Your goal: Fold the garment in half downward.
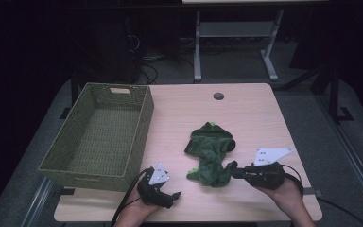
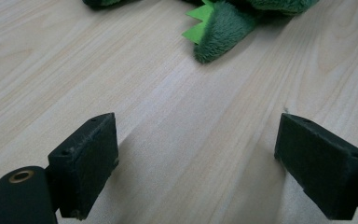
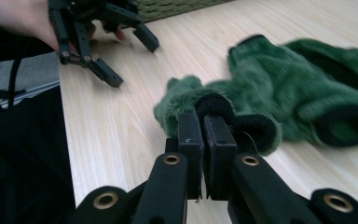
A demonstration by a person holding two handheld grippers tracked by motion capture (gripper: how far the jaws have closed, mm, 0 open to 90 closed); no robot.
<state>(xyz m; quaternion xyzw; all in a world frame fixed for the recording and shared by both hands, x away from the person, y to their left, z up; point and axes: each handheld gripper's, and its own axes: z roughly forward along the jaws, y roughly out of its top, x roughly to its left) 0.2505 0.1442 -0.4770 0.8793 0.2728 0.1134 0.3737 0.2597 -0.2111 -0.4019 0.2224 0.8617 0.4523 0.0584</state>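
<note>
— Between the closed jaws of the right gripper (image 3: pixel 204 140), what is pinched?

— A black cuff of the green plush garment (image 1: pixel 211 153), which runs lengthwise up the table (image 1: pixel 246 109) away from the jaws.

— And the left gripper (image 2: pixel 193 163)?

— Jaws wide apart, nothing between them; the plush tail lies ahead of them, apart. The woven basket (image 1: pixel 99 132) sits beyond the left gripper, nothing in the path.
</note>
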